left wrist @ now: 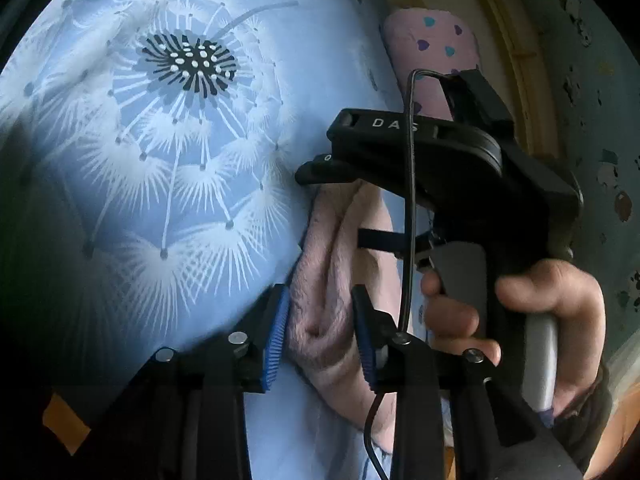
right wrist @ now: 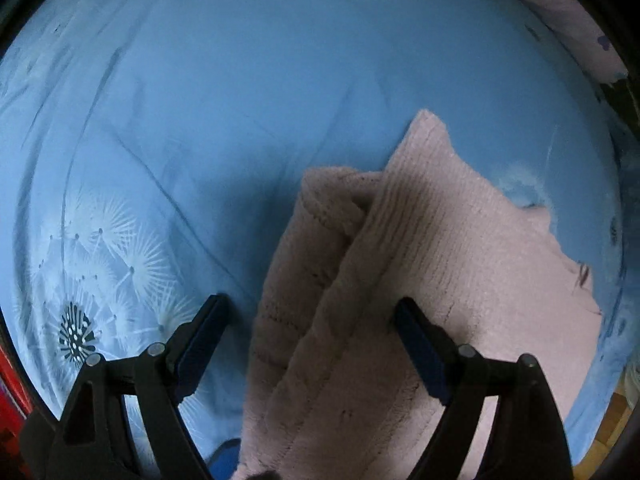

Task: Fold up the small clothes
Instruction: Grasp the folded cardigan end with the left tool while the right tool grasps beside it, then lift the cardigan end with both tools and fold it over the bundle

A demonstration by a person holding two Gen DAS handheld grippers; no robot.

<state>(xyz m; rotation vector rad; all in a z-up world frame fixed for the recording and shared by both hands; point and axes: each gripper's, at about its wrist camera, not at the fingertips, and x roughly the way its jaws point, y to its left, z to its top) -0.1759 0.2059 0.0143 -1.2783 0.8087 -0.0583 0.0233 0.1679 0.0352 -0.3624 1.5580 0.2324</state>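
A pale pink fuzzy cloth (right wrist: 400,280) lies partly folded on a blue bedsheet (right wrist: 240,100), one layer lapped over another. My right gripper (right wrist: 310,320) is open, its jaws spread on either side of the folded part, close above it. In the left wrist view the same pink cloth (left wrist: 328,280) bunches between the jaws of my left gripper (left wrist: 320,320), which are parted with the cloth between the blue pads; I cannot tell if they pinch it. The right gripper (left wrist: 320,172) and the hand holding it (left wrist: 520,312) show there, just beyond the cloth.
The bedsheet has a white dandelion print with a dark centre (left wrist: 188,62), also seen in the right wrist view (right wrist: 76,336). A pink pillow with small hearts (left wrist: 432,44) lies at the bed's far edge. A worn grey-green wall (left wrist: 592,120) stands behind.
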